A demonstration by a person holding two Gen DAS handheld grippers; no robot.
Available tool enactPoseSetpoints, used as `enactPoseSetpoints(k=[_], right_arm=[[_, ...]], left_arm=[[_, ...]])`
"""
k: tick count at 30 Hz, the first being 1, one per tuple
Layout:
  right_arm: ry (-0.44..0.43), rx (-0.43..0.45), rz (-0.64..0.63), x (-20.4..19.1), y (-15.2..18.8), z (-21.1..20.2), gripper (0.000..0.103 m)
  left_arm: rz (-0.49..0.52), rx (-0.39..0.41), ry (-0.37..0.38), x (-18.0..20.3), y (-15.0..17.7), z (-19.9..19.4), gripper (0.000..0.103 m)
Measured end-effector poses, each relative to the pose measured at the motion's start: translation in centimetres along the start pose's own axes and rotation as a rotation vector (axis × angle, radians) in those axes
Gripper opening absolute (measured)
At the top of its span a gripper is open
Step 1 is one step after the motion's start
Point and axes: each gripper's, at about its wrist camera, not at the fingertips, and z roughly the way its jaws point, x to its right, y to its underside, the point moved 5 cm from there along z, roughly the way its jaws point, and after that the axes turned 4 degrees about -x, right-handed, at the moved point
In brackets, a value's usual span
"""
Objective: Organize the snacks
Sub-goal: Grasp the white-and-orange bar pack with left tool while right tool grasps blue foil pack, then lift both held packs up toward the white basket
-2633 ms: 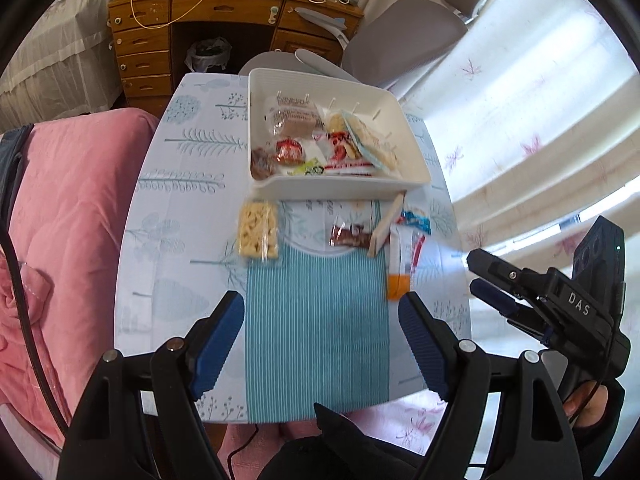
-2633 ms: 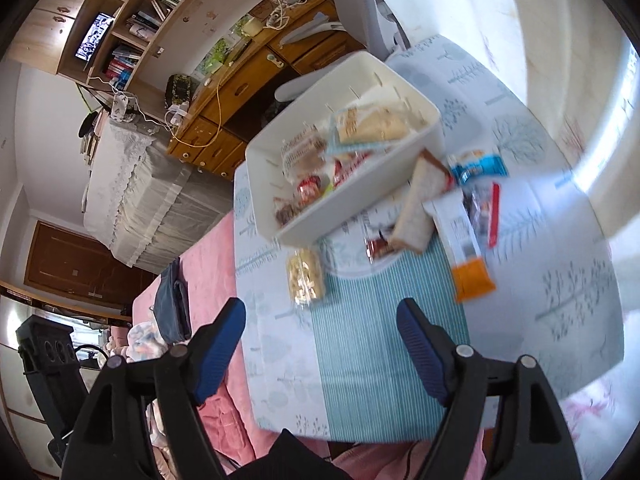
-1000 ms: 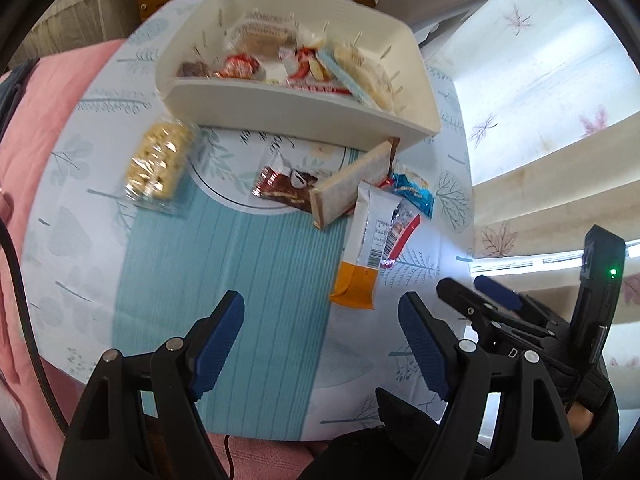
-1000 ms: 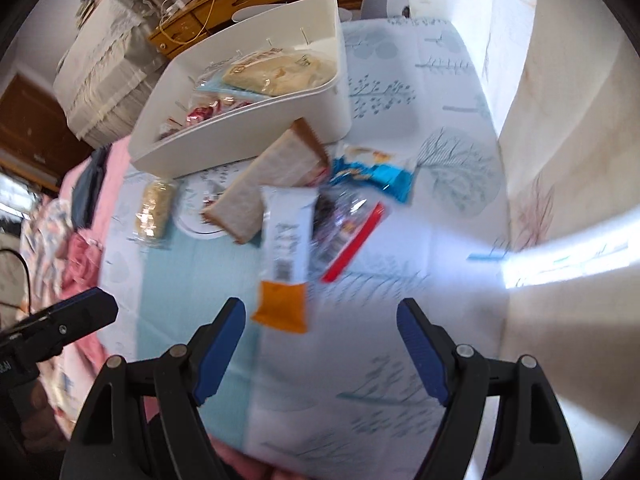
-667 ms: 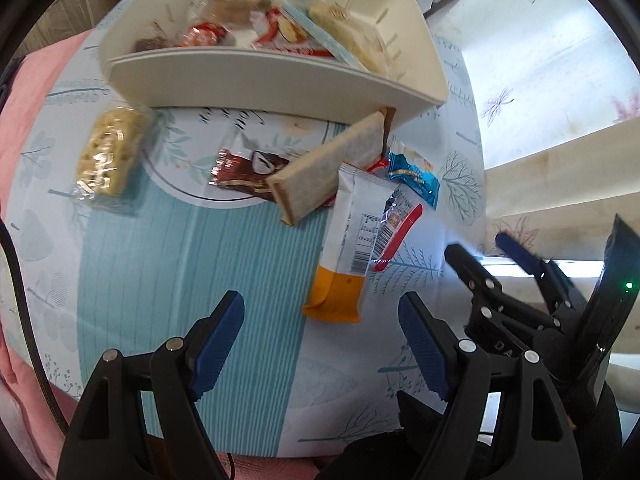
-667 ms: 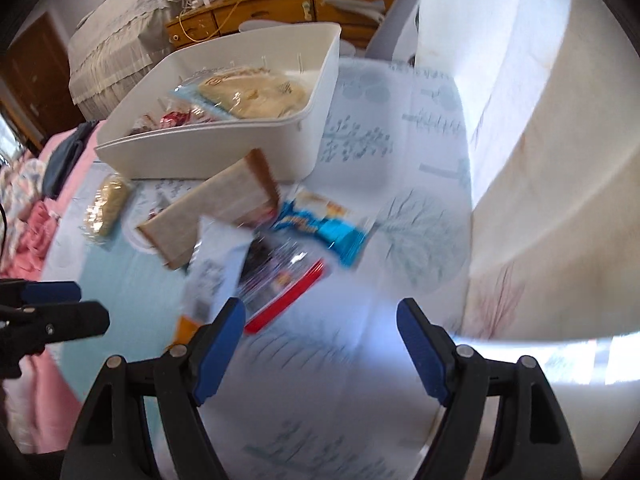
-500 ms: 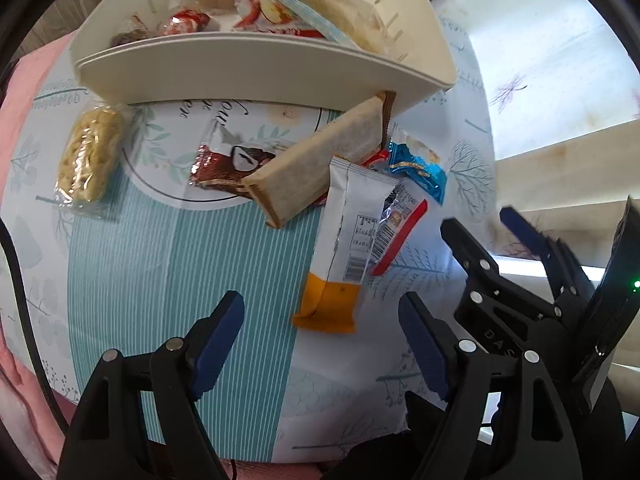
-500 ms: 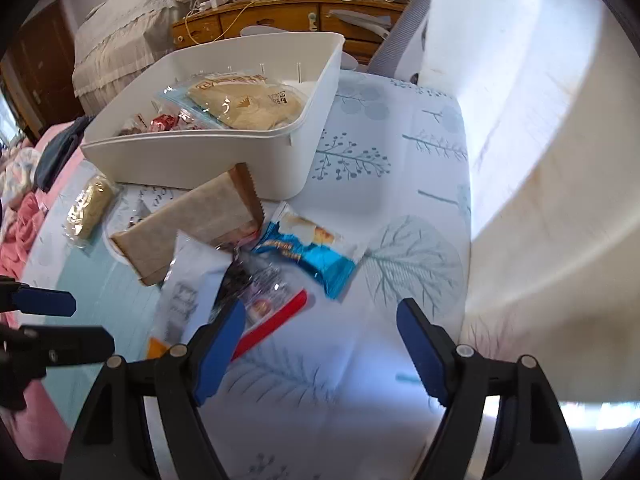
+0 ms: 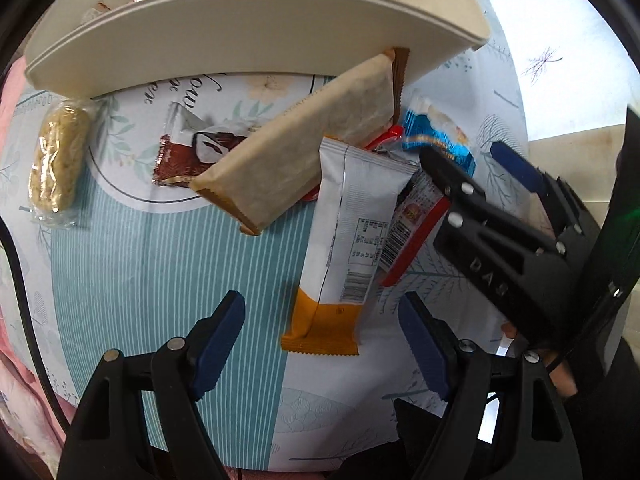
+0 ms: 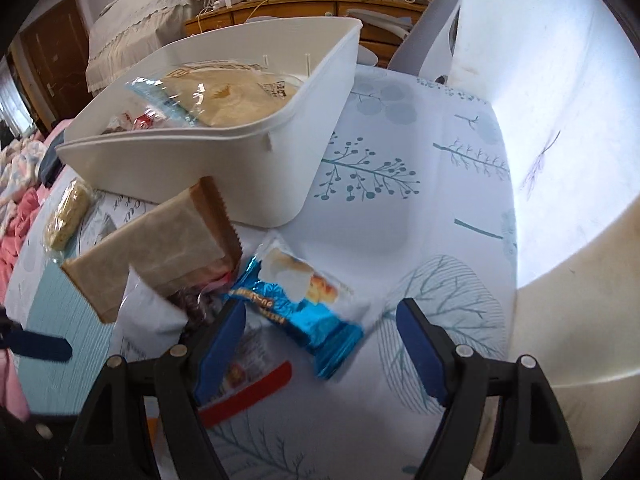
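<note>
Both grippers have dropped in close on the loose snack pile since the earlier frames, the bin (image 10: 224, 168) now filling the top of the left view. Right gripper (image 10: 320, 344) hangs jaws spread, nothing held, over the blue wrapped cake (image 10: 300, 300) lying on the tablecloth (image 10: 420, 208) just beside the bin's near corner. Left gripper (image 9: 320, 344) is likewise spread and empty, above the white-and-orange bar (image 9: 344, 248). Step looks like reaching for a pick; next calls for lowering around the cake and closing. Shiny crinkly wrapper, soft, probably slippery.
</note>
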Motion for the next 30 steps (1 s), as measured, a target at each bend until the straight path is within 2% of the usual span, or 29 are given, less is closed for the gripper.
enactPoseSetpoints(k=[3, 6, 8, 13, 15, 18, 20, 24, 30], right_arm=[[-0.03, -0.014, 0.023, 0.3, -0.5, 0.7, 0.078], [-0.059, -0.036, 0.058, 0.6, -1.0, 1.5, 0.074], [-0.054, -0.032, 0.06, 0.6, -1.2, 1.6, 0.07], [-0.058, -0.022, 0.085, 1.1, -1.3, 1.5, 0.061], [-0.072, -0.022, 0.11, 1.4, -1.2, 1.4, 0.059], [-0.074, -0.026, 0.116, 1.6, -1.3, 1.4, 0.05], [-0.096, -0.036, 0.116, 1.4, -1.2, 1.4, 0.039], [-0.102, -0.059, 0.105, 0.6, -1.1, 1.3, 0.034], [-0.132, -0.108, 0.149, 0.3, -0.8, 1.1, 0.033]], left_arm=[[0.003, -0.005, 0.003, 0.5, -0.6, 0.6, 0.075], [0.0, -0.01, 0.003, 0.8, -1.0, 1.2, 0.065], [-0.006, -0.015, 0.008, 1.0, -1.2, 1.4, 0.055], [-0.029, -0.035, 0.038, 1.1, -1.9, 2.1, 0.04], [-0.032, -0.037, 0.041, 1.2, -2.0, 2.2, 0.04], [-0.031, -0.036, 0.038, 1.3, -1.8, 2.2, 0.039], [-0.036, -0.035, 0.029, 0.3, -0.9, 2.0, 0.038], [-0.041, -0.034, 0.025, 0.2, -0.1, 1.7, 0.038], [-0.049, 0.004, 0.032, 0.4, 0.5, 0.7, 0.038]])
